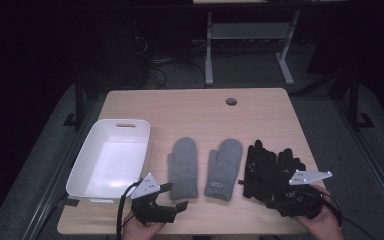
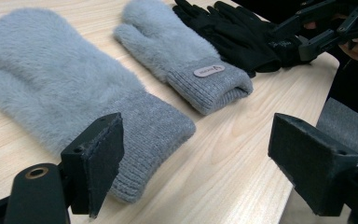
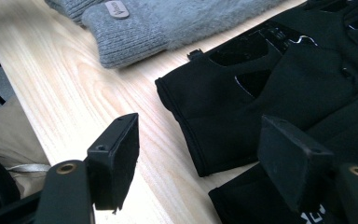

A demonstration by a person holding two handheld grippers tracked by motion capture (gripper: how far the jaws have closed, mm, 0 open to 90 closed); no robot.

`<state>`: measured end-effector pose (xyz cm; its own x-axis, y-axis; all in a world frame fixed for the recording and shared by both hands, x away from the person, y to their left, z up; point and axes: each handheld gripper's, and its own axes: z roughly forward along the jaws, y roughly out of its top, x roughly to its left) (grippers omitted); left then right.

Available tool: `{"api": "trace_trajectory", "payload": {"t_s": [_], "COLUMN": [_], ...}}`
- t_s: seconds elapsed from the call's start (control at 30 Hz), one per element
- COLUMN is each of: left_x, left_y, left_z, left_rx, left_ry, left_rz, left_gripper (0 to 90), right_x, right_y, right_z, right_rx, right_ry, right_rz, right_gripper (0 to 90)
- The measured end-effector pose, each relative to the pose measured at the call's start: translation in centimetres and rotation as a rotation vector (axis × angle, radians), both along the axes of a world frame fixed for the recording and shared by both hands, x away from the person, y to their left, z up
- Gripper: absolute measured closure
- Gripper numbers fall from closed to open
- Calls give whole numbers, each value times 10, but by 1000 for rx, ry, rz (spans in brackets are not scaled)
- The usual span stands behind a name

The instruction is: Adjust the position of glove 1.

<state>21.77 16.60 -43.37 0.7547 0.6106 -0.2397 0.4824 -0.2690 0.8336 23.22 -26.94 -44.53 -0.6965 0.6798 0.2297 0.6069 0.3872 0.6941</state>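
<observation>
Lying flat near the front edge of the wooden surface (image 1: 195,107), the two grey mittens (image 1: 183,167) are resting side by side, their long axes running front to back, rounded tips pointing away from the person and ribbed cuffs facing the front edge. Both are looking fluffy on the hand part and knitted at the cuff; the right-hand mitten (image 1: 224,169) is showing a small oval label on its cuff. The black gloves (image 1: 272,172) are lying just right of them, partly overlapping each other, fingers pointing away too, so dark that their outlines are hard to separate.

The left tool (image 1: 172,199) is hovering by the front edge just before the left-hand mitten's cuff, jaws spread wide with nothing between them. The right tool (image 1: 280,202) is hanging over the cuffs of the black gloves, jaws likewise released; from above it is merging with the dark fabric. A white tub (image 1: 92,162) is sitting at the left of the surface, its near rim partly covered by the left tool's plate
</observation>
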Motion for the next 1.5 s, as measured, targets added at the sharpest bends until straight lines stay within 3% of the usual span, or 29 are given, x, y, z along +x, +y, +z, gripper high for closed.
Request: {"api": "trace_trajectory", "payload": {"t_s": [0.4, 0.83, 1.17, 1.5], "left_x": [1, 0, 1, 0], "left_y": [1, 5, 7, 6], "left_z": [-1, 2, 1, 1], "left_rx": [-12, 1, -4, -1], "left_ry": [10, -6, -3, -3], "left_rz": [-3, -3, 1, -5], "left_gripper": [171, 171, 171, 171], "right_x": [0, 9, 23, 35], "right_y": [6, 30, 41, 46], "right_z": [2, 12, 23, 29], "right_rx": [-3, -61, -62, -65], "right_ry": [13, 13, 18, 57], "right_rz": [-1, 38, 69, 86], "right_gripper": [291, 277, 274, 276]}}
